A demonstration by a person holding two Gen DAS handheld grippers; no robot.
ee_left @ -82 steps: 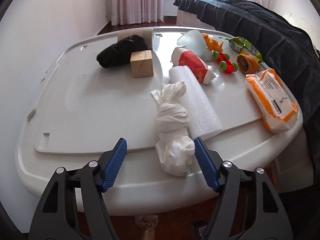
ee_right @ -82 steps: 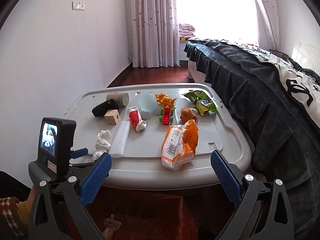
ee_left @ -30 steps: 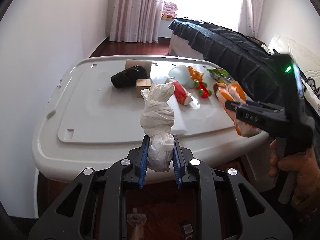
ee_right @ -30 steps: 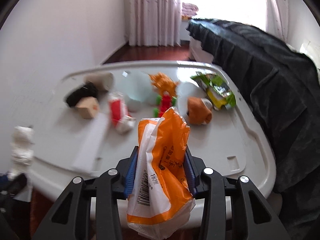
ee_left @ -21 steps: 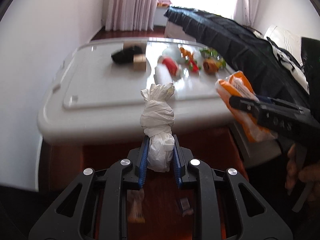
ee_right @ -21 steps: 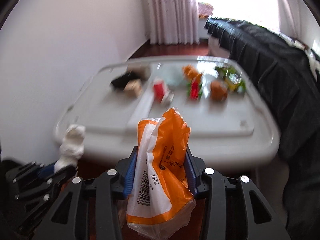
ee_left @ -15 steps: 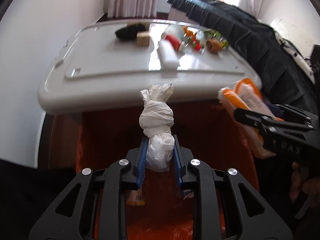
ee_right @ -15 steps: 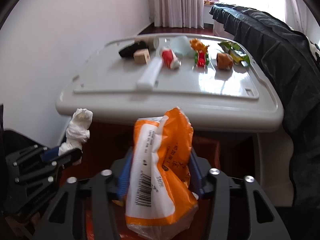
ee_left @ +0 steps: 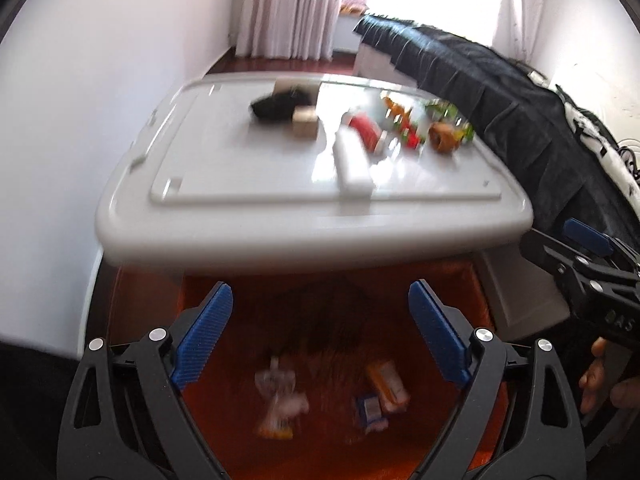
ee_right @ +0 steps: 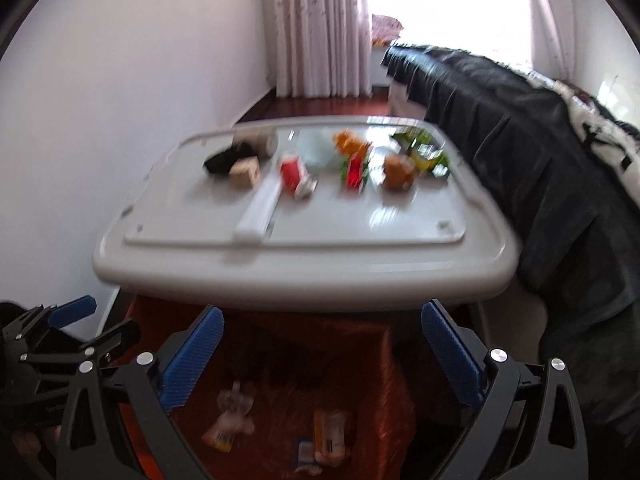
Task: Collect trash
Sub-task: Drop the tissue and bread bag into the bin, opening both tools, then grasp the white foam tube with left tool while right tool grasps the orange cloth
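My left gripper is open and empty above an orange bin under the table's front edge. My right gripper is open and empty over the same bin. Blurred trash lies in the bin: a white bundle and the orange wipes packet. On the white table lie a white foam block, a red carton and a green wrapper.
Also on the table: a black cloth, a wooden cube, a red-green toy and a brown object. A dark-covered bed runs along the right. A white wall is on the left.
Both grippers have opened. The white bundle and the orange packet have left the jaws and lie in the bin. Both views have tilted up slightly toward the table.
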